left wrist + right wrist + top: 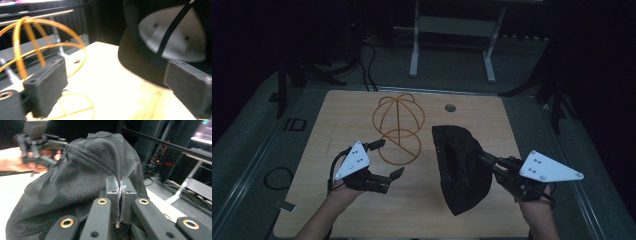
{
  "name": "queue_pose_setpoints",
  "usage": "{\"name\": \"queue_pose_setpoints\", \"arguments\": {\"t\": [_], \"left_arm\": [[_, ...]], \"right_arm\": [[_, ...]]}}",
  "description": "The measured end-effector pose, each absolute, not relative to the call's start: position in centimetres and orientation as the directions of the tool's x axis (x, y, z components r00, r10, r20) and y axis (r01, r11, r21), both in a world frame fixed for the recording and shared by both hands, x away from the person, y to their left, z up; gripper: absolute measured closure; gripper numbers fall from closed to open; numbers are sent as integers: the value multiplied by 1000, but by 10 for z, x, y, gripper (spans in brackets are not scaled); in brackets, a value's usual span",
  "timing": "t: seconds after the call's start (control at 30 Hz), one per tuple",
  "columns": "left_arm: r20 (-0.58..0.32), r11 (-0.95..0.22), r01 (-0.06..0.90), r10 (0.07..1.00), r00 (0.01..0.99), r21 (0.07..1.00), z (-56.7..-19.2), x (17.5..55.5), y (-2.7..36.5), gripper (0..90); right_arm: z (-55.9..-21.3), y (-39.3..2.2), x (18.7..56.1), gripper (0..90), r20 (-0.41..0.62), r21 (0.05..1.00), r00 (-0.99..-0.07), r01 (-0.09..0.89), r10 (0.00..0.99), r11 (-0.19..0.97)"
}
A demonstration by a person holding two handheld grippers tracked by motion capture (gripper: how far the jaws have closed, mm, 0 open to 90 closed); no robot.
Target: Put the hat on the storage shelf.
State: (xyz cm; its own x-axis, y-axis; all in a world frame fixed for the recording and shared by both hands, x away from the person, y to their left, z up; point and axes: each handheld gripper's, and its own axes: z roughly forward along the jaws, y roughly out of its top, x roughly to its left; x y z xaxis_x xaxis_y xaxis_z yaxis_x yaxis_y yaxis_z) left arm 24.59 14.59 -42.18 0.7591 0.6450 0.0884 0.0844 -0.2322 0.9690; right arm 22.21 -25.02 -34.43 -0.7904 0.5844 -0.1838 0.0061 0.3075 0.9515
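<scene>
High view: the black cap (462, 167) sits right of centre in the frame, lifted on edge over the table (337, 115), with the right gripper (482, 157) clamped on its rim. The right gripper view confirms it, the two jaws pressed together on a thin fold of mesh cloth. The left gripper (387, 160), lower left of the frame, has its jaws wide apart with nothing between them, just beside the wire frame (398, 127) that lies at upper centre. The cap looks light and floppy; its mesh crown sags and creases, so I reckon it will droop from a single pinch and wants a second hold on the opposite rim or on the stiffer brim. The wire frame seems springy and thin, likely to skate on the wood. The room is dim, so the far side of the cap is lost in shadow, and the left gripper view is blurred, showing a pale lining (172, 37) cut off at the right edge.
</scene>
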Motion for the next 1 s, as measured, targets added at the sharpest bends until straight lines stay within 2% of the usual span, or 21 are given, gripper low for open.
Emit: {"name": "queue_pose_setpoints", "arguments": {"t": [0.43, 0.8, 1.0], "left_arm": [[72, -225, 164, 769, 635, 960, -473, 234, 187, 32], [31, -205, 252, 829, 558, 946, -515, 222, 216, 32], [28, -187, 255, 853, 522, 949, -526, 217, 222, 32]], "right_arm": [[-322, -250, 257, 876, -160, 968, -737, 13, 657, 250], [-302, -219, 291, 876, -168, 966, -729, 14, 663, 260], [-296, -195, 312, 876, -170, 963, -726, 23, 667, 270]]}}
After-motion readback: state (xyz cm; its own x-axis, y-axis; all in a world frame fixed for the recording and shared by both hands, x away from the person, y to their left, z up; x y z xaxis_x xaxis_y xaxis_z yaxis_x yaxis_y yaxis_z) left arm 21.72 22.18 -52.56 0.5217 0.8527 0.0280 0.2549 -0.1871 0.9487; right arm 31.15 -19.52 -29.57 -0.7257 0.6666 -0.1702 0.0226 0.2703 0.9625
